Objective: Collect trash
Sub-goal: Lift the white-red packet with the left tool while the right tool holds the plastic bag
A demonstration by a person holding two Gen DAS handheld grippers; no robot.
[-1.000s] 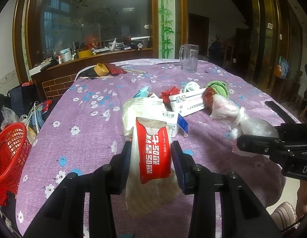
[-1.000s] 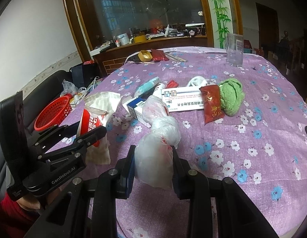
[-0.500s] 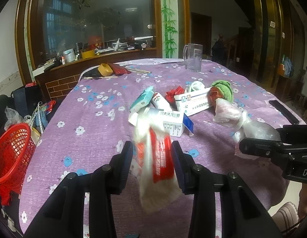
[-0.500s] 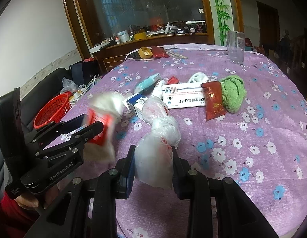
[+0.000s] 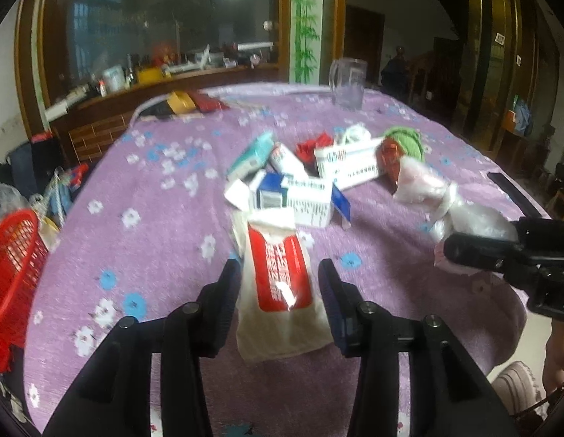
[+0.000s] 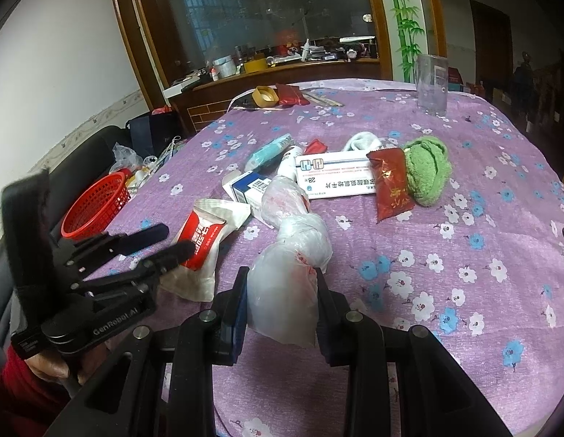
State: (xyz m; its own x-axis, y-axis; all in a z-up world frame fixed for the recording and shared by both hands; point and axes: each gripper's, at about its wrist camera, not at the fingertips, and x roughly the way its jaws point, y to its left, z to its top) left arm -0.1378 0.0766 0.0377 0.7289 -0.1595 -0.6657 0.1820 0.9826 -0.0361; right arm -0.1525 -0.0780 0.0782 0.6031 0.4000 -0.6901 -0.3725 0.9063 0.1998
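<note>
Left claw (image 5: 280,284), jaws just widened: the red-and-white packet (image 5: 278,276) lies between them on the table (image 5: 165,218), with a gap showing beside the right jaw, so the packet is released rather than pinched. Right claw (image 6: 282,296), jaws closed on the lower end of a knotted clear plastic bag (image 6: 285,255), whose upper end rests on the table. Taking the long white box (image 6: 333,178) as landmark: a dark red sachet (image 6: 391,182) and a green cloth (image 6: 425,169) lie just to its right; a small blue-and-white box (image 6: 249,187) lies just to its left; the red basket (image 6: 96,204) stands beyond the table's left edge.
</note>
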